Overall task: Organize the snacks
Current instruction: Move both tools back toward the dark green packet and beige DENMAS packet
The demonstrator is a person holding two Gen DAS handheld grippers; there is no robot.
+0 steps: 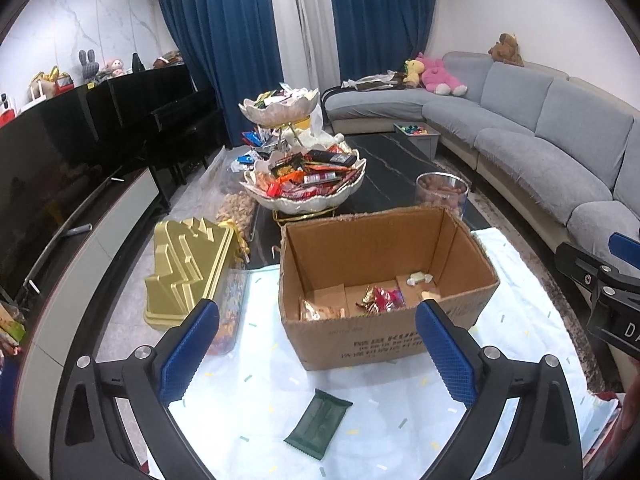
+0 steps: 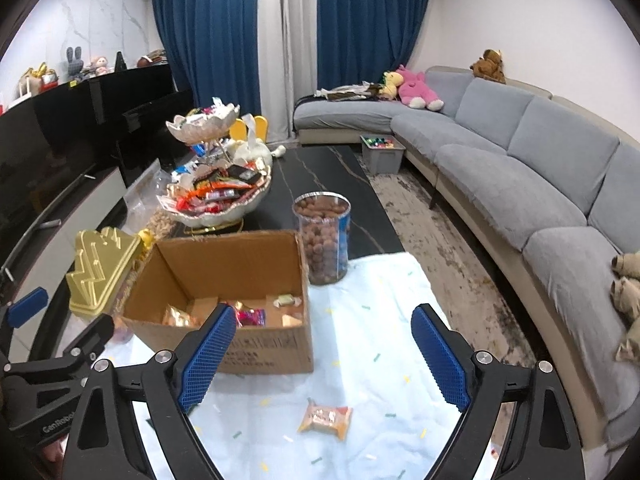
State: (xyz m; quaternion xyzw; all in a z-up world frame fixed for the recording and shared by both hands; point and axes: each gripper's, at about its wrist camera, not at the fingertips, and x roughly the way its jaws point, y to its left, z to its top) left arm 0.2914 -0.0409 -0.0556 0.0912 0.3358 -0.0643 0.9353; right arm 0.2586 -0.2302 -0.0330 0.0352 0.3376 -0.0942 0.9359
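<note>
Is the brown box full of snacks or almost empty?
Almost empty. The cardboard box stands open, and only a few wrapped snacks lie on its mostly bare bottom.

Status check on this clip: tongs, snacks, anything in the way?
Left tongs open, empty, above green packet. Right tongs open, empty, above orange packet. Cardboard box behind, few snacks inside. Nothing in the way.
</note>
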